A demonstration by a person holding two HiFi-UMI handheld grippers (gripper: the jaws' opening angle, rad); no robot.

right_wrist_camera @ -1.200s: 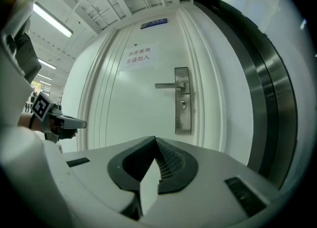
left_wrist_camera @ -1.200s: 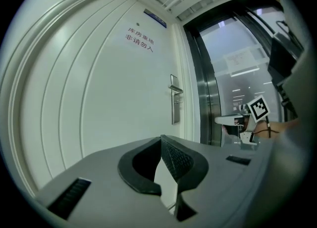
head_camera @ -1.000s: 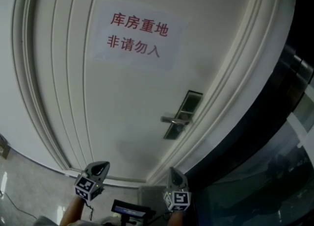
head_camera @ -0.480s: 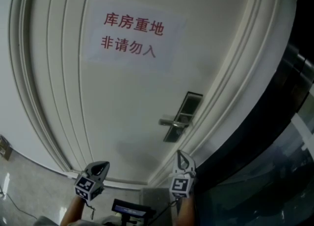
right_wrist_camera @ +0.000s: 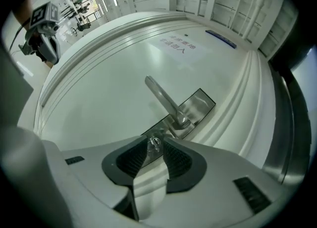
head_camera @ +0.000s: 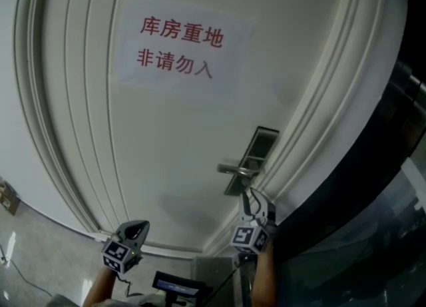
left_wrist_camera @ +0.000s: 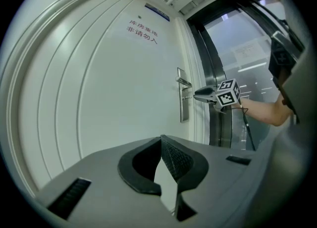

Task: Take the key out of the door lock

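Observation:
A small silver key (right_wrist_camera: 154, 144) sticks out of the steel lock plate (right_wrist_camera: 196, 104) just below the lever handle (right_wrist_camera: 162, 97) on the white door (head_camera: 173, 139). My right gripper (right_wrist_camera: 155, 141) is up at the lock, its jaws opening. The key's head lies between the fingertips, and the pads stand clear of it. In the head view the right gripper (head_camera: 248, 197) points at the plate's lower end (head_camera: 236, 182), where the key is too small to make out. My left gripper (head_camera: 142, 224) hangs low at the left, away from the lock, shut (left_wrist_camera: 161, 140) on nothing.
A paper sign (head_camera: 183, 47) with red print is fixed high on the door. Ribbed white door frame (head_camera: 313, 126) runs past the lock on the right, with dark glass (head_camera: 373, 232) beyond it. A small dark device (head_camera: 174, 283) sits low between my arms.
My right gripper has risen from low in the view up to the lock plate, and its jaws have parted. The left gripper has stayed where it was.

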